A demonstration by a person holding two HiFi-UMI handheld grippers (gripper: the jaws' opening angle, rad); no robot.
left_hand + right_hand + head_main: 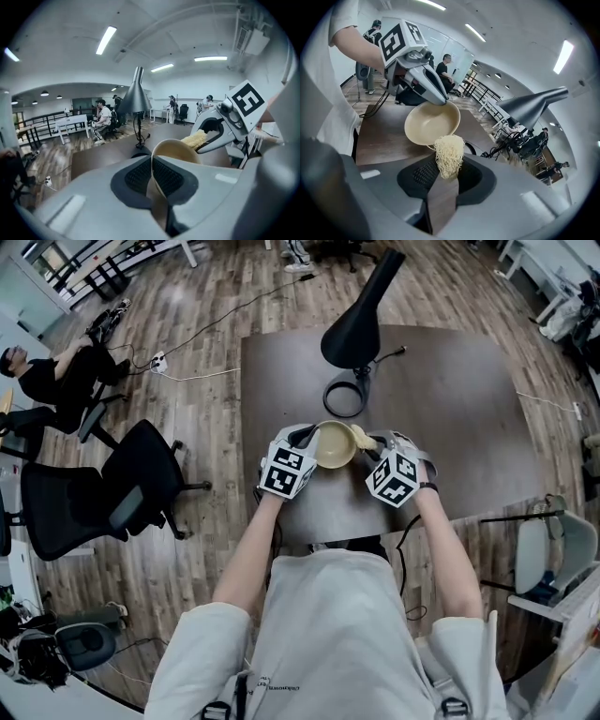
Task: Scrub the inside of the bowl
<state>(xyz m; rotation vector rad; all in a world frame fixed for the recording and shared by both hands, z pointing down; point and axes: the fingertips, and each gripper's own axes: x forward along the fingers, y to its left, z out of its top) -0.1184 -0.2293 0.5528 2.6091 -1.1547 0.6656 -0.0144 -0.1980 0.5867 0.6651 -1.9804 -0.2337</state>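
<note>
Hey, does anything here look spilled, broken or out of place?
Nothing stands out. The bowl is tilted only because the left gripper clamps its rim, turning it toward the scrubber held in the right gripper. No spill shows on the table, and the lamp stands upright.

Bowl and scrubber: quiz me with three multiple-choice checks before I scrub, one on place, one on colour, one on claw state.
1. Where is the bowl?
A. Flat on the floor
B. Lifted by its rim in the left claw
C. On the office chair

2. What colour is the scrubber?
A. Green
B. Pale yellow
C. Blue

3. What state is the right claw in?
A. Open, empty
B. Shut on the lamp
C. Shut on the scrubber

Answers:
1 B: the left gripper view shows the rim pinched in that claw.
2 B: its fibres look pale yellow in the right gripper view.
3 C: that claw pinches the scrubber's lower end.
</note>
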